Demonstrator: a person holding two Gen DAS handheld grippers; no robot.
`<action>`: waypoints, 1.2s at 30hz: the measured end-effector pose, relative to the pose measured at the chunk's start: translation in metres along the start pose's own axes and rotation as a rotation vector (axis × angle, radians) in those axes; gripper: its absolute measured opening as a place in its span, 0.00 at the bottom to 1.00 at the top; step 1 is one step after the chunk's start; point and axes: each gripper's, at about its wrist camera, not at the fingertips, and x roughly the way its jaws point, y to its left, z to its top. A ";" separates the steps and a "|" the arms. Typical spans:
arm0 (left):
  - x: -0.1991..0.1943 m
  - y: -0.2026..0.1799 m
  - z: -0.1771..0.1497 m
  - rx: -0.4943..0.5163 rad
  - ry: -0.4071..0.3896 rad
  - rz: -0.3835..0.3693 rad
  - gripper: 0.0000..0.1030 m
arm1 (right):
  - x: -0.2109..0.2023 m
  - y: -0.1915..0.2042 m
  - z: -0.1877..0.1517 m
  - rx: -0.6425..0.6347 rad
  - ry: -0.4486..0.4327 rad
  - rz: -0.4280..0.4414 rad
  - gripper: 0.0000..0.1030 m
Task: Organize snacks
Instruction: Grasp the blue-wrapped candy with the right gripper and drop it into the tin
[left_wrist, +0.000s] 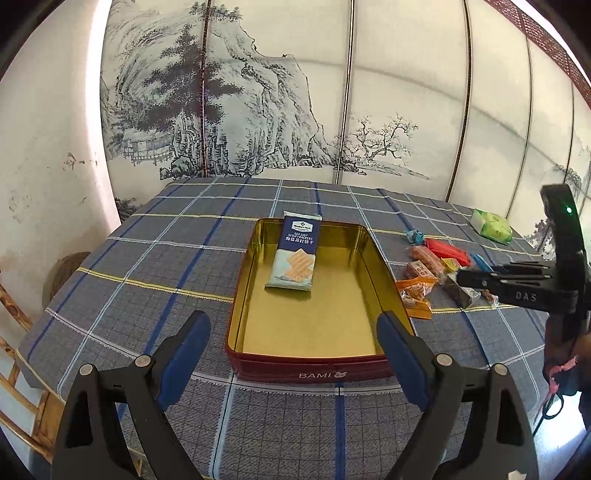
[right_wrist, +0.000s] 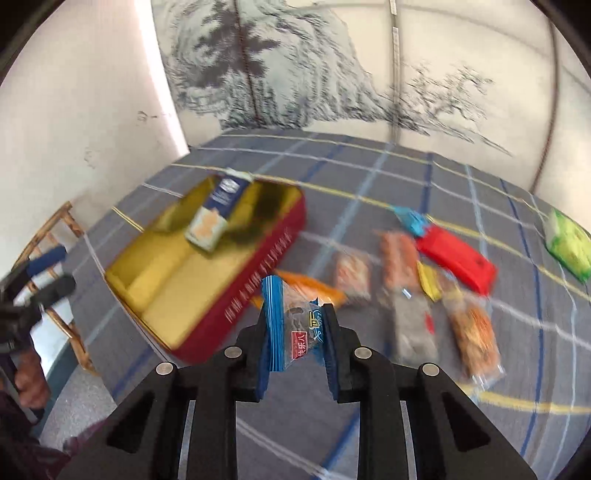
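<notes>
Nearest the right wrist camera, the right gripper (right_wrist: 297, 332) pinches a blue packet (right_wrist: 291, 328) between its two blue-padded fingers (right_wrist: 263, 354), the jaws pressed against the wrapper's sides; the packet stands upright above the tablecloth (right_wrist: 369, 177), clear of the other snacks. Just beyond it lies an orange packet (right_wrist: 314, 286), and to the right a loose cluster of wrapped snacks rests on the cloth: a grey bar (right_wrist: 412, 325), a long clear packet (right_wrist: 474, 334), a small yellow packet (right_wrist: 428, 280), a red packet (right_wrist: 456, 258) and a small blue candy (right_wrist: 412, 219); motion blur hides their print. A green packet (right_wrist: 569, 245) lies well apart at the far right. To the left sits the tin (right_wrist: 258, 273), red outside and gold inside, holding one cracker packet (right_wrist: 218, 210) that leans on the far rim. Seen from the left wrist camera, the left gripper (left_wrist: 293, 349) hovers at the near end of the tin (left_wrist: 306, 369), its jaws spread wide and holding nothing, one finger (left_wrist: 184, 354) on each side of the tin's near wall. The cracker packet (left_wrist: 295, 254) lies in the tin's far half, its top edge propped over the far rim. The right gripper (left_wrist: 480, 282) appears at the right edge over the snack cluster, beside the orange packet (left_wrist: 415, 295); its jaws cannot be judged from this side. Farthest back, a painted screen (left_wrist: 258, 110) stands behind the table.
</notes>
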 end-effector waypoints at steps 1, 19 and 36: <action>-0.001 0.003 0.001 -0.009 -0.002 0.001 0.86 | 0.005 0.009 0.010 -0.019 -0.002 0.012 0.24; 0.019 0.035 0.014 -0.029 0.039 0.035 0.87 | 0.163 0.066 0.108 -0.150 0.190 0.017 0.24; 0.046 0.036 0.008 -0.016 0.112 0.038 0.88 | 0.158 0.058 0.120 -0.078 0.080 0.072 0.37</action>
